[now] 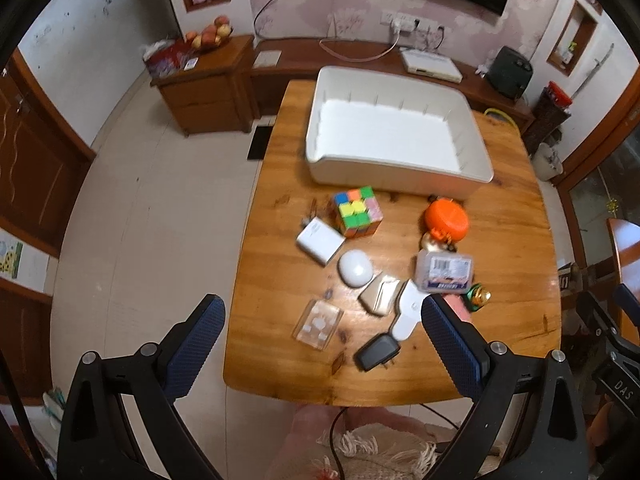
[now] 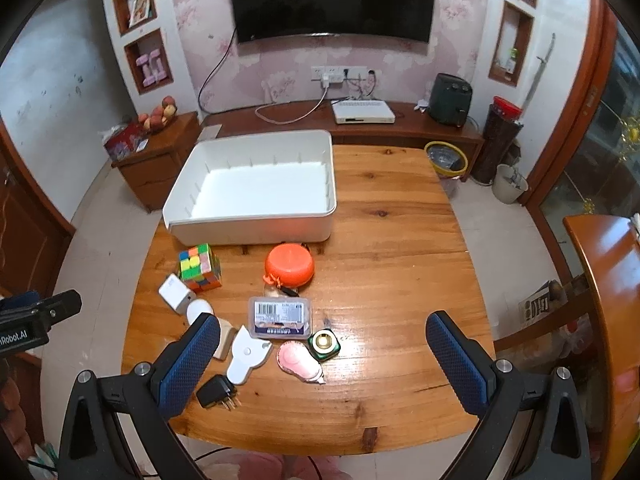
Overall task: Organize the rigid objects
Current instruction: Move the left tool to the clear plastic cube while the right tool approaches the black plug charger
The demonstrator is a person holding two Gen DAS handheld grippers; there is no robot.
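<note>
An empty white tray [image 1: 400,168] [image 2: 248,226] stands at the far side of the wooden table [image 1: 280,264] [image 2: 400,264]. In front of it lie a colour cube [image 1: 357,211] [image 2: 199,267], an orange round case [image 1: 446,218] [image 2: 289,265], a white charger [image 1: 320,241] [image 2: 174,293], a white oval case [image 1: 355,269], a clear labelled box [image 1: 444,271] [image 2: 280,317], a clear small box [image 1: 318,324], a black plug [image 1: 377,351] [image 2: 216,391], a pink oval item [image 2: 298,360] and a green square item [image 2: 324,344]. My left gripper [image 1: 322,320] and right gripper [image 2: 322,338] are open, empty, above the near edge.
A low wooden cabinet [image 1: 204,80] with fruit stands left of the table. A TV bench [image 2: 400,120] with a white box runs along the far wall. A yellow bin [image 2: 446,160] sits past the far right corner. Another wooden table edge [image 2: 600,280] is at the right.
</note>
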